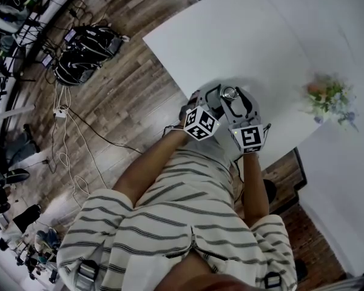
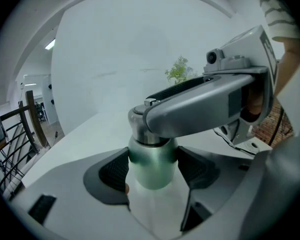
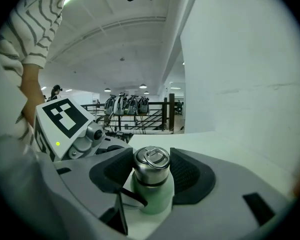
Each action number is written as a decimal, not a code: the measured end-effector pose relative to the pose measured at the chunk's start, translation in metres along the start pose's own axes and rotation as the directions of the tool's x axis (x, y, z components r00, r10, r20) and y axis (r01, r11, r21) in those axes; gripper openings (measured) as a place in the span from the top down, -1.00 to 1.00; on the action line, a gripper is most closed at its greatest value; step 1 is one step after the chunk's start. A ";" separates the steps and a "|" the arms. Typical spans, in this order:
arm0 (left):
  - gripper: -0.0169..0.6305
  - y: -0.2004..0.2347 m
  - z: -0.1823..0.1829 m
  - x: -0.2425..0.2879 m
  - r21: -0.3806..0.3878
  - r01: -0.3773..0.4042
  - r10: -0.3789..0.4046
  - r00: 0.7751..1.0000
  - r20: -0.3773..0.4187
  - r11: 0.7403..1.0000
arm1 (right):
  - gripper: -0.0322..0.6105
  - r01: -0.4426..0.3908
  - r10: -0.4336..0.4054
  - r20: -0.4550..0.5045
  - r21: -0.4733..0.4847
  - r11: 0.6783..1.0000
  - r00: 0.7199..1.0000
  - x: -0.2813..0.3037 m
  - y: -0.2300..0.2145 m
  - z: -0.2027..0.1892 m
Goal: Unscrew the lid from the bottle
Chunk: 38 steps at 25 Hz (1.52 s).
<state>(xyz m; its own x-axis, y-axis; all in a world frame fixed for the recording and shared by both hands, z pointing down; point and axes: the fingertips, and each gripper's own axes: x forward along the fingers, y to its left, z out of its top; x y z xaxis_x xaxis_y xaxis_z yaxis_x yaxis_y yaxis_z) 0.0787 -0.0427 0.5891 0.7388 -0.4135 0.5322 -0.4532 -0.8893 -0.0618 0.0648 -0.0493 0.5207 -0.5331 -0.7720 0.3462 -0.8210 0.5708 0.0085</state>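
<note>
Where the bottle is: the bottle (image 2: 151,166) stands upright, as far as I can judge, at the near edge of the white worktop (image 1: 261,47), right in front of the person and between both claws.
Left claw: the left claw (image 2: 152,170) is closed on the pale green body, one ribbed pad on each side, just below the shoulder.
Right claw: the right claw (image 3: 151,171) sits higher, at a middling width, around the steel lid (image 3: 151,165); both pads look pressed against its sides (the contact is tight enough that I see no gap).
Lid: it is seated on the neck, with a small ring handle lying flat on top.
How it will handle: the bottle looks like rigid painted metal, so it should not give under the pads; the smooth finish is probably slippery, and the body could spin in the left claw if the grip is light.
Where to hold: I would grip the body at its widest part to brace it, and the lid on its straight side wall, not the ring.
Weight: this is hard to judge, since it depends on the fill.
Contents: none can be seen, because the walls are opaque and the mouth is covered.
Nearby: a small sprig of flowers (image 1: 330,99) lies well apart, across the worktop.
</note>
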 end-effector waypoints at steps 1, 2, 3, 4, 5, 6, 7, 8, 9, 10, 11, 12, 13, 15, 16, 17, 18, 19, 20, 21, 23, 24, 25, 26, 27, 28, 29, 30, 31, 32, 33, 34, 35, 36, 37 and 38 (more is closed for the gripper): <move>0.01 0.000 0.000 0.000 0.000 0.000 0.000 1.000 0.000 1.000 | 0.16 -0.026 0.026 -0.003 -0.006 1.000 1.000 0.000 0.000 0.000; 0.01 0.000 0.000 0.000 0.000 0.001 -0.001 1.000 0.000 1.000 | 0.16 -0.053 0.053 -0.005 -0.014 0.998 0.999 0.000 0.000 0.000; 0.01 0.000 0.001 0.001 0.000 0.001 -0.001 1.000 0.000 1.000 | 0.16 -0.081 0.081 -0.009 -0.023 0.996 0.997 0.000 0.000 0.000; 0.01 0.000 0.001 0.001 0.000 0.002 -0.002 1.000 -0.001 1.000 | 0.16 -0.110 0.109 -0.013 -0.034 0.993 0.994 0.000 0.000 -0.001; 0.01 0.000 0.001 0.002 0.000 0.002 -0.002 1.000 -0.002 1.000 | 0.16 -0.140 0.140 -0.016 -0.045 0.989 0.990 0.000 0.000 -0.001; 0.01 0.000 0.001 0.002 0.000 0.002 -0.002 1.000 -0.002 1.000 | 0.16 -0.173 0.173 -0.017 -0.054 0.983 0.985 0.000 0.001 -0.001; 0.01 0.000 0.001 0.002 0.001 0.002 -0.002 1.000 -0.002 1.000 | 0.16 -0.209 0.208 -0.015 -0.063 0.976 0.978 0.000 0.002 0.000; 0.01 0.000 0.001 0.001 0.001 0.002 -0.002 1.000 -0.002 1.000 | 0.16 -0.247 0.246 -0.014 -0.074 0.966 0.969 0.000 0.003 0.001; 0.01 0.000 0.001 0.000 0.002 0.002 -0.002 1.000 -0.002 1.000 | 0.16 -0.289 0.288 -0.018 -0.089 0.953 0.957 0.000 0.004 0.002; 0.01 0.001 0.001 0.000 0.002 0.002 -0.002 1.000 -0.002 1.000 | 0.15 -0.334 0.333 -0.029 -0.107 0.936 0.942 0.000 0.005 0.001; 0.01 0.001 0.001 -0.001 0.002 0.002 -0.002 1.000 -0.002 1.000 | 0.15 -0.381 0.379 -0.041 -0.125 0.916 0.924 -0.001 0.006 0.000; 0.01 0.001 0.000 -0.001 0.002 0.003 -0.003 1.000 -0.002 1.000 | 0.15 -0.426 0.423 -0.050 -0.137 0.894 0.905 -0.001 0.006 0.000; 0.01 0.001 0.000 -0.001 0.003 0.003 -0.003 1.000 -0.003 1.000 | 0.15 -0.467 0.464 -0.056 -0.142 0.873 0.884 -0.001 0.007 0.000; 0.01 0.000 0.000 0.001 0.003 0.003 -0.003 1.000 -0.003 1.000 | 0.15 -0.538 0.533 -0.075 -0.152 0.829 0.843 -0.002 0.007 0.000; 0.01 0.000 0.000 0.001 0.004 0.003 -0.003 1.000 -0.002 1.000 | 0.15 -0.570 0.563 -0.092 -0.161 0.805 0.821 -0.002 0.006 -0.001; 0.01 0.000 0.000 0.002 0.005 0.002 -0.002 1.000 -0.002 1.000 | 0.15 -0.599 0.588 -0.113 -0.171 0.782 0.801 -0.002 0.006 -0.002; 0.01 0.001 0.000 0.002 0.005 0.001 -0.001 1.000 -0.002 1.000 | 0.15 -0.625 0.610 -0.136 -0.179 0.760 0.781 -0.002 0.005 -0.004; 0.01 0.001 0.000 0.002 0.005 0.000 0.000 1.000 -0.003 1.000 | 0.15 -0.646 0.627 -0.156 -0.186 0.740 0.763 -0.002 0.006 -0.005; 0.01 0.001 0.000 0.002 0.005 0.001 -0.001 1.000 -0.004 1.000 | 0.15 -0.663 0.641 -0.172 -0.190 0.724 0.748 -0.003 0.006 -0.005; 0.01 0.000 0.000 0.002 0.005 0.001 -0.001 1.000 -0.004 1.000 | 0.15 -0.676 0.651 -0.184 -0.193 0.711 0.737 -0.003 0.007 -0.004; 0.01 0.000 0.001 0.001 0.005 0.003 -0.003 1.000 -0.004 1.000 | 0.15 -0.694 0.665 -0.197 -0.193 0.694 0.720 -0.003 0.008 -0.002; 0.01 0.000 0.001 0.001 0.004 0.003 -0.003 1.000 -0.004 1.000 | 0.15 -0.699 0.670 -0.201 -0.191 0.689 0.715 -0.003 0.008 -0.002; 0.01 0.000 0.001 0.001 0.004 0.004 -0.004 1.000 -0.004 1.000 | 0.15 -0.703 0.673 -0.204 -0.190 0.685 0.711 -0.004 0.009 -0.002; 0.01 0.000 0.001 0.001 0.004 0.004 -0.004 1.000 -0.004 1.000 | 0.15 -0.704 0.674 -0.206 -0.190 0.684 0.710 -0.004 0.009 -0.002; 0.01 0.000 0.000 0.001 0.004 0.003 -0.003 1.000 -0.005 1.000 | 0.15 -0.703 0.672 -0.207 -0.190 0.685 0.711 -0.003 0.008 -0.002; 0.01 0.000 0.000 0.001 0.004 0.003 -0.003 1.000 -0.005 1.000 | 0.15 -0.700 0.669 -0.208 -0.191 0.688 0.714 -0.003 0.008 -0.002; 0.01 0.000 0.000 0.001 0.003 0.003 -0.003 1.000 -0.006 1.000 | 0.15 -0.695 0.664 -0.209 -0.194 0.692 0.718 -0.003 0.009 -0.001; 0.01 0.000 0.000 0.001 0.003 0.003 -0.003 1.000 -0.005 1.000 | 0.15 -0.688 0.656 -0.209 -0.197 0.698 0.725 -0.003 0.009 -0.001; 0.01 0.000 0.000 0.000 0.002 0.003 -0.003 1.000 -0.005 1.000 | 0.15 -0.679 0.647 -0.207 -0.201 0.706 0.734 -0.003 0.009 -0.001; 0.01 0.000 0.000 0.000 0.002 0.003 -0.003 1.000 -0.005 1.000 | 0.15 -0.668 0.636 -0.205 -0.205 0.715 0.744 -0.003 0.010 -0.001; 0.01 0.000 0.000 0.000 0.003 0.002 -0.002 1.000 -0.006 1.000 | 0.15 -0.656 0.625 -0.200 -0.207 0.726 0.754 -0.002 0.009 -0.001; 0.01 0.000 0.000 0.001 0.004 0.002 -0.002 1.000 -0.007 1.000 | 0.15 -0.644 0.615 -0.193 -0.206 0.736 0.764 -0.002 0.009 -0.001; 0.01 0.001 0.000 0.001 0.004 0.002 -0.002 1.000 -0.007 1.000 | 0.15 -0.634 0.607 -0.186 -0.201 0.746 0.773 -0.002 0.009 -0.002; 0.01 0.001 0.000 0.000 0.004 0.002 -0.002 1.000 -0.008 1.000 | 0.15 -0.626 0.600 -0.179 -0.193 0.756 0.780 -0.002 0.008 -0.002; 0.01 0.001 0.000 0.000 0.004 0.002 -0.002 1.000 -0.008 1.000 | 0.14 -0.619 0.594 -0.176 -0.183 0.764 0.785 -0.002 0.008 -0.001; 0.01 0.000 0.001 0.000 0.004 0.002 -0.002 1.000 -0.009 1.000 | 0.13 -0.612 0.587 -0.176 -0.172 0.772 0.790 -0.002 0.008 -0.001</move>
<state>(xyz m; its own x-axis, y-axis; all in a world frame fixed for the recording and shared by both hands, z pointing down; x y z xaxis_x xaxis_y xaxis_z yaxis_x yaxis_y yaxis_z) 0.0787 -0.0432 0.5884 0.7356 -0.4096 0.5396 -0.4495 -0.8910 -0.0636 0.0591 -0.0428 0.5208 -0.8674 -0.2259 0.4433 -0.2726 0.9611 -0.0437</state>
